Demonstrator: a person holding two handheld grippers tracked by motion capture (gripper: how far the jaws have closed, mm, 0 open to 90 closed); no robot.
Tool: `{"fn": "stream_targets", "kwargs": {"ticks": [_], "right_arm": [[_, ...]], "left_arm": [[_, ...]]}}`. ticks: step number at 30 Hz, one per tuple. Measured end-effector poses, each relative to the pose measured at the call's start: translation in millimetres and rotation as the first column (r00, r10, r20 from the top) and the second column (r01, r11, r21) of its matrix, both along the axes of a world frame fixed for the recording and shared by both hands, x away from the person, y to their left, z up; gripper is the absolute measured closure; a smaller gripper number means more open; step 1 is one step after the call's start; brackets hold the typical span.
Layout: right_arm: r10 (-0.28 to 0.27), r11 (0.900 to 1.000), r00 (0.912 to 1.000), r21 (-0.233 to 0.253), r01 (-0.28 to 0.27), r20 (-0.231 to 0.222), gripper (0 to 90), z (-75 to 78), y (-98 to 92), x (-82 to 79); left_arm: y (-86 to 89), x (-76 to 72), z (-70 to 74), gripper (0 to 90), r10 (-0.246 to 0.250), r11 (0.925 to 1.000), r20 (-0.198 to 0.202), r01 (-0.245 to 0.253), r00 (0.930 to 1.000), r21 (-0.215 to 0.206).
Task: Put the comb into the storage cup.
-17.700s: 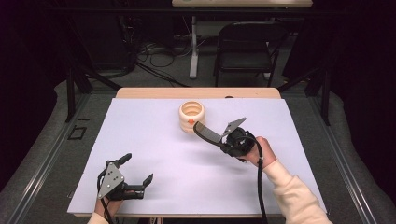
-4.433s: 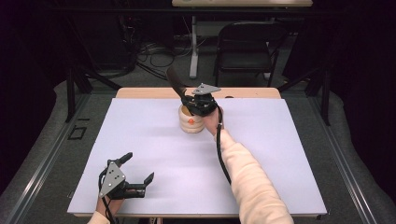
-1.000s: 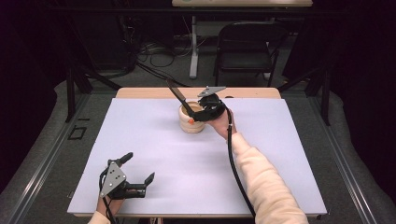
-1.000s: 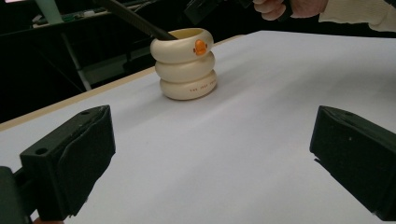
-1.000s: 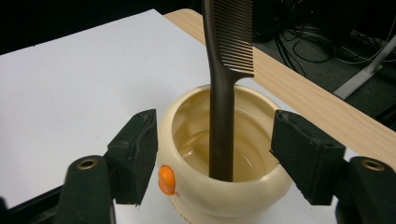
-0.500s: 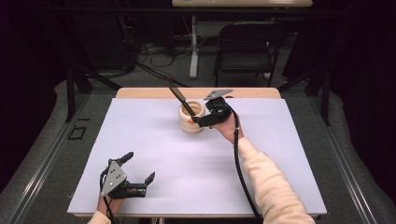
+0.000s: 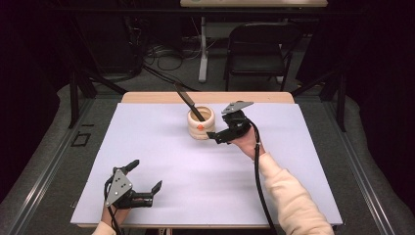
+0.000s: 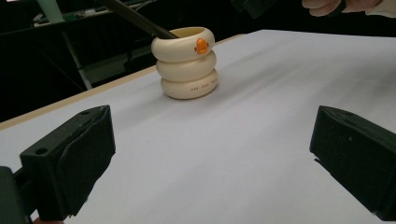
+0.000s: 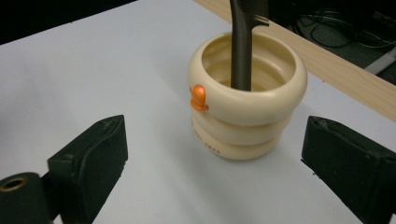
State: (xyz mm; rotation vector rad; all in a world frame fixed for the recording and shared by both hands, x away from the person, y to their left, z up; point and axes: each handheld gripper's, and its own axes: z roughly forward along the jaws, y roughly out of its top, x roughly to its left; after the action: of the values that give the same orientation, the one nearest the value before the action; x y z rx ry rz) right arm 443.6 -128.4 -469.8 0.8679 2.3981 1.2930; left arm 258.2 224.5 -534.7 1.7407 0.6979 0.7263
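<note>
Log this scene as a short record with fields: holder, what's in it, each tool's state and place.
holder: cream ringed cup, upright on the white table, far middle
contents: dark comb, handle inside the cup, leaning over the rim
mark: orange spot on the cup's top ring
right tool: open, beside the cup, holding nothing
left tool: open, near table edge, apart from the cup

Both grippers, the left gripper (image 7: 142, 185) and the right gripper (image 7: 219, 135), were black, each topped by a grey three-cornered plate. A black cable (image 7: 258, 181) trailed over a cream sleeve (image 7: 293, 200).
</note>
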Motion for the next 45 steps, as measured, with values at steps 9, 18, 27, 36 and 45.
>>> {"fn": "stream_targets", "kwargs": {"ticks": [9, 18, 27, 36, 45], "right_arm": [[-0.012, 1.0, 0.9995, -0.02, 0.011, -0.028, 1.9, -9.7, -22.0, -15.5], [-0.014, 1.0, 0.999, -0.023, 0.013, -0.041, 0.0, -12.0, -37.6, -32.3], [-0.003, 1.0, 0.9998, -0.029, 0.002, -0.018, 0.0, -11.7, -45.1, -53.0], [0.005, 0.999, 0.9999, -0.038, -0.006, -0.012, 0.0, -16.7, -52.4, -70.2], [0.019, 0.999, 0.9998, -0.036, -0.019, 0.0, 0.0, -17.9, -56.5, -84.5]], "left_arm": [[0.4, -0.7, 0.3, 0.2, -0.002, 1.0, 0.001, 0.002, 1.0, 0.004], [0.7, -0.4, 0.2, 0.2, -0.003, 1.0, 0.002, 0.003, 1.0, 0.003], [0.8, -0.8, 0.4, 0.2, -0.001, 1.0, 0.003, 0.001, 1.0, 0.004], [0.6, -0.9, 0.5, 0.2, -0.003, 1.0, 0.003, 0.003, 1.0, 0.006], [0.6, -0.9, 0.5, 0.2, -0.004, 1.0, 0.003, 0.004, 1.0, 0.007]]}}
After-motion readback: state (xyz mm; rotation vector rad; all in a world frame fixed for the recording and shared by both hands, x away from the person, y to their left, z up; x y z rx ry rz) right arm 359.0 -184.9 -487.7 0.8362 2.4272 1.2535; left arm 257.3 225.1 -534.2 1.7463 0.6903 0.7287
